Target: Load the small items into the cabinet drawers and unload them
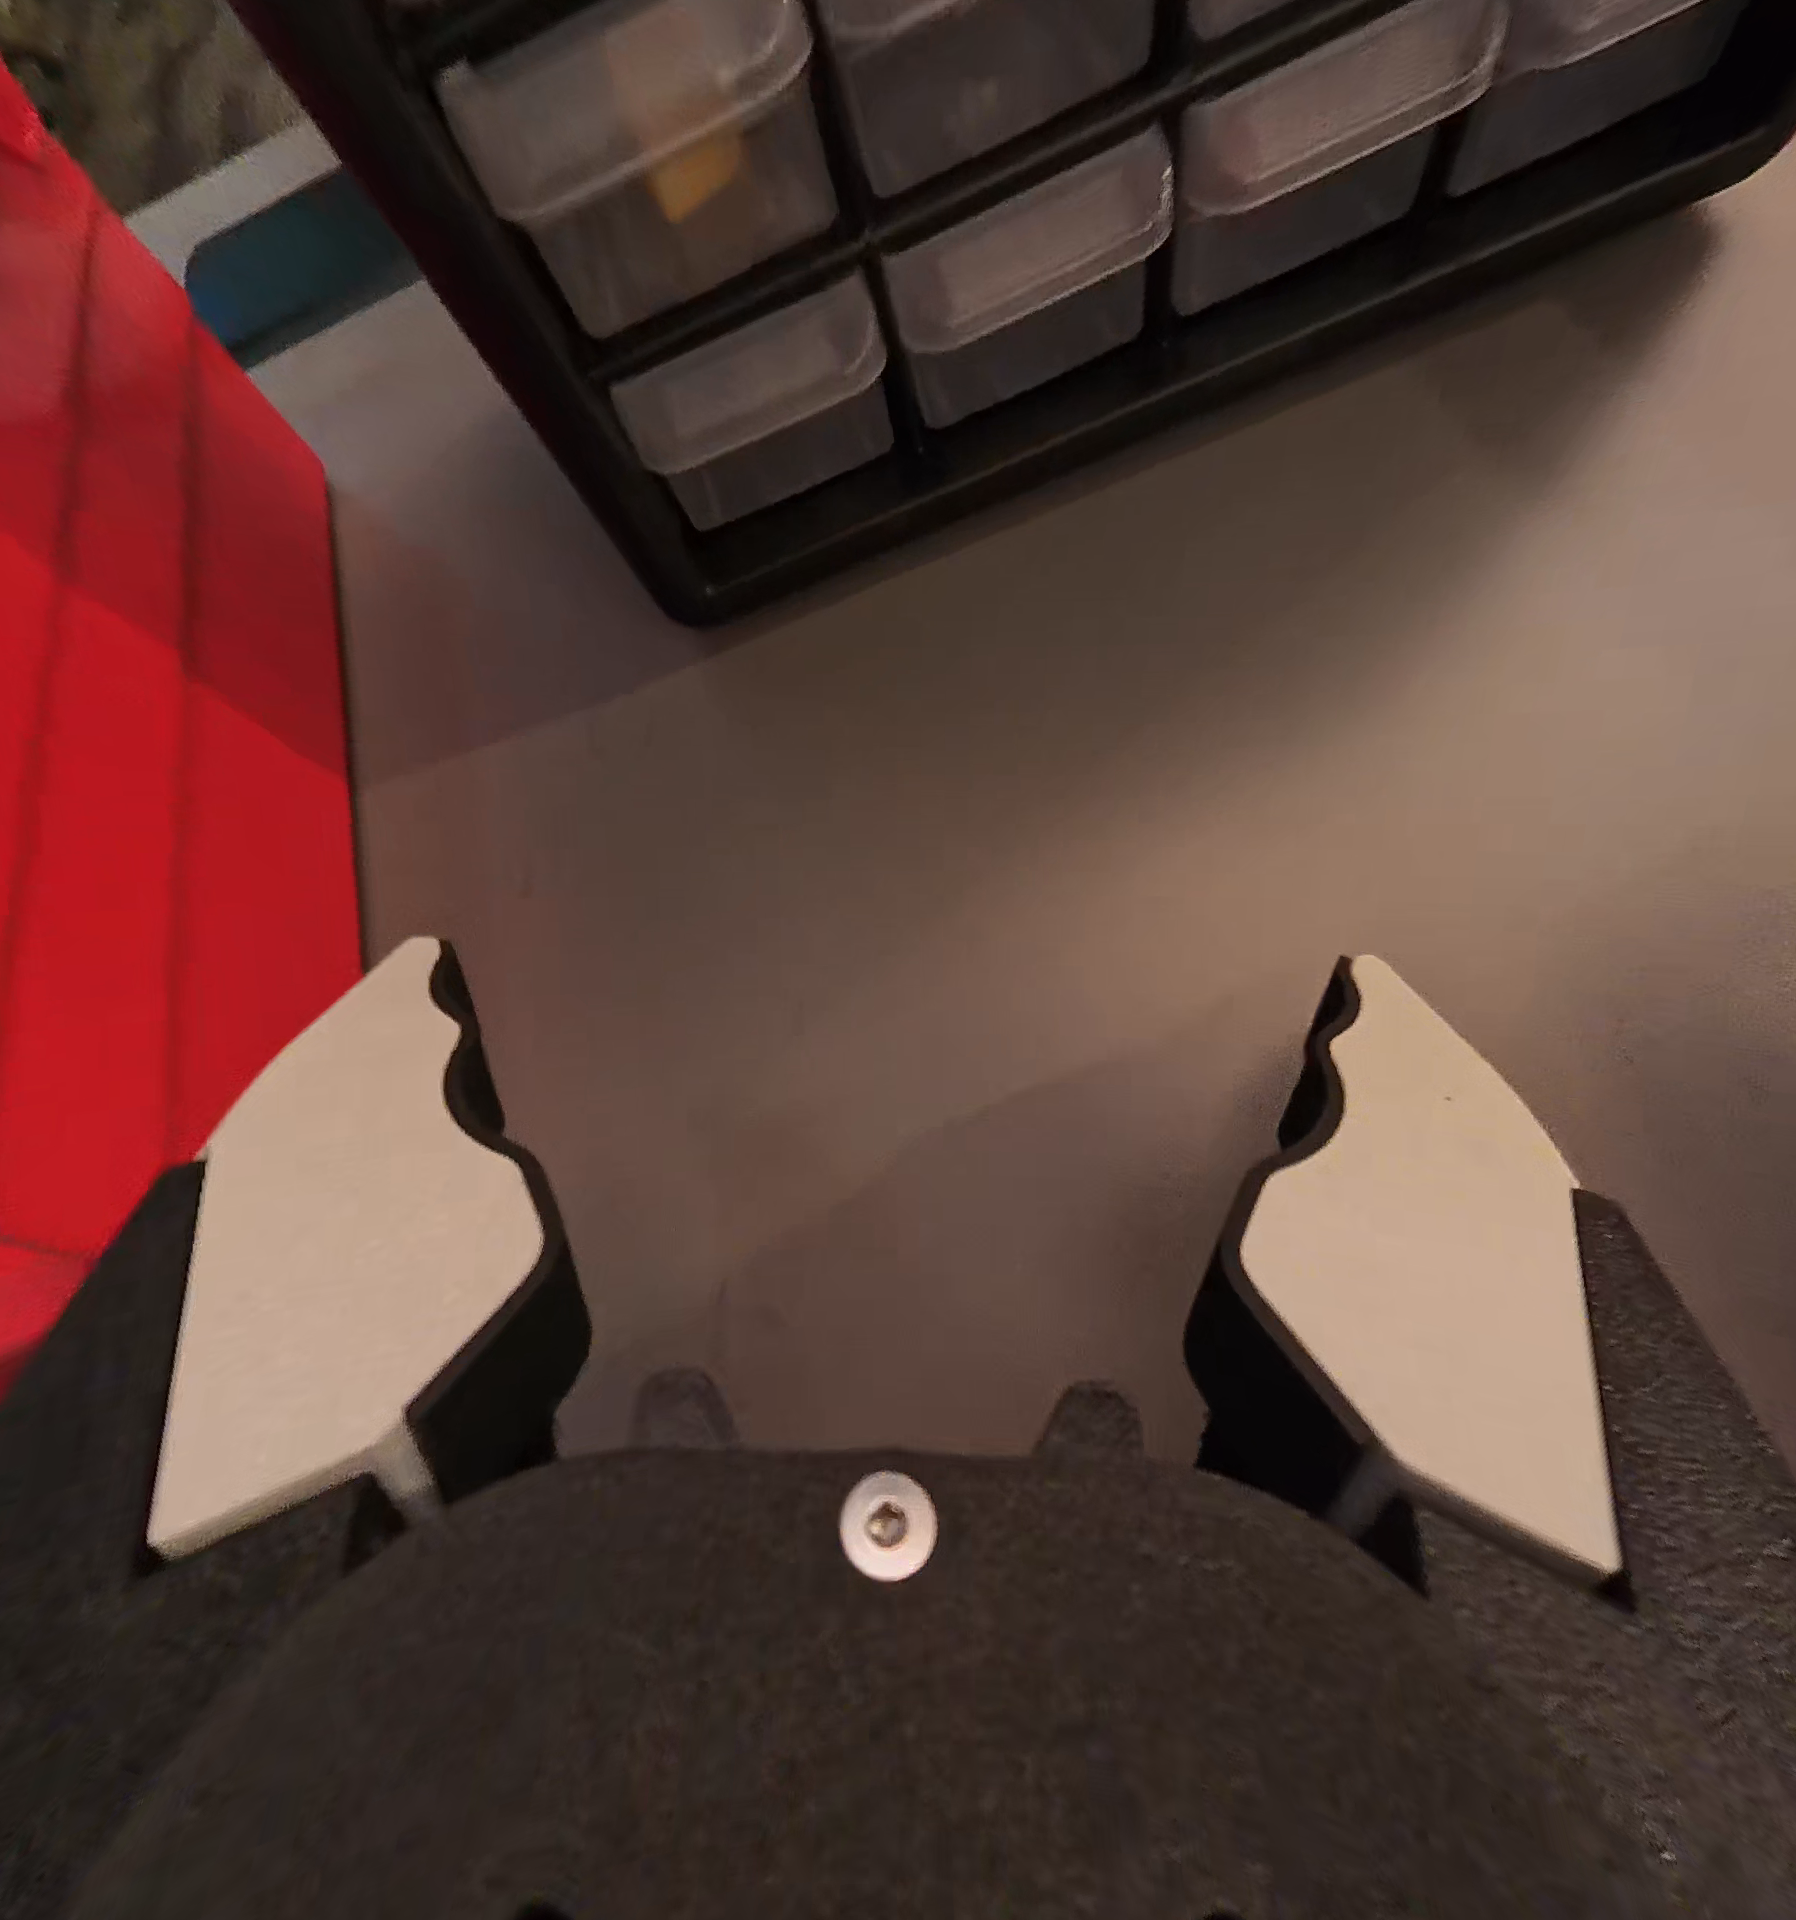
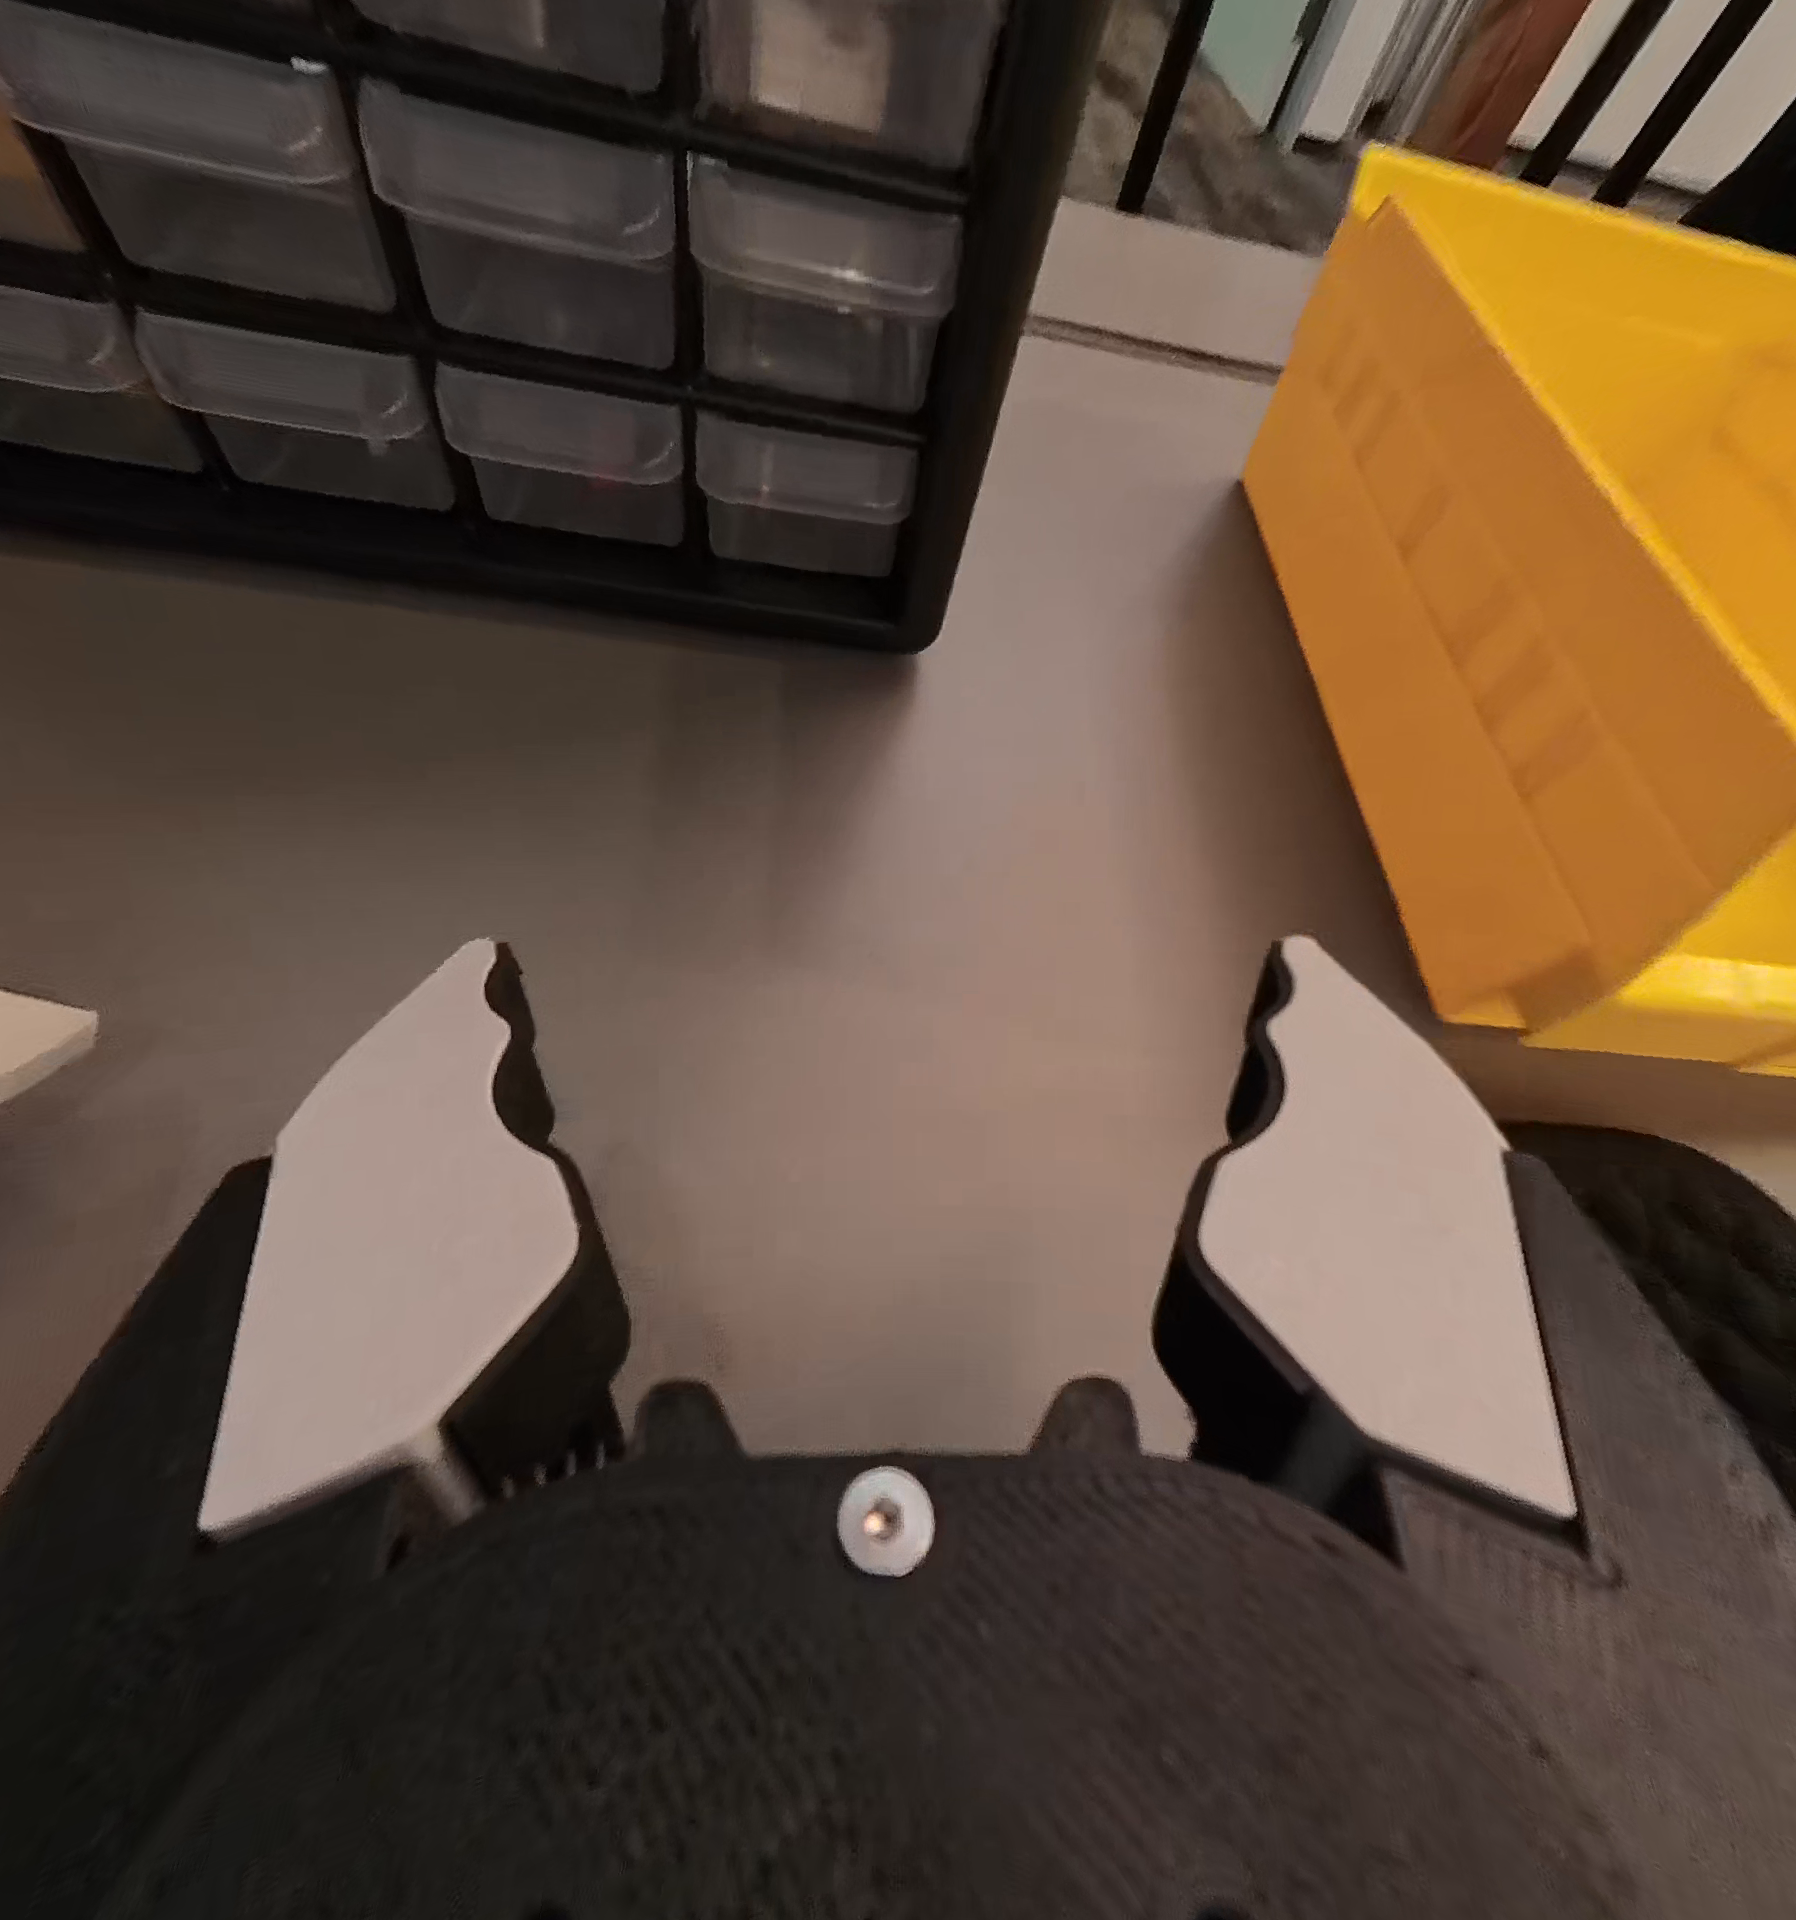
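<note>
A black cabinet (image 1: 728,582) with several clear plastic drawers stands on the grey table ahead; it also shows in the right wrist view (image 2: 935,582). All drawers in view look pushed in. One upper-left drawer (image 1: 665,177) holds something yellow. My left gripper (image 1: 894,956) is open and empty above the bare table, in front of the cabinet's lower-left corner. My right gripper (image 2: 889,951) is open and empty in front of the cabinet's lower-right corner. The tip of a left gripper finger (image 2: 0,1049) shows at the left edge of the right wrist view.
A red bin (image 1: 125,779) stands close to the left of my left gripper. A yellow bin (image 2: 1559,644) stands right of the cabinet and close to my right gripper. The grey table (image 2: 821,810) lies between grippers and cabinet. Black railing bars (image 2: 1164,94) stand behind. The black cabinet (image 1: 728,582) is about 11 centimetres from my left fingertips and 20 centimetres from my right.
</note>
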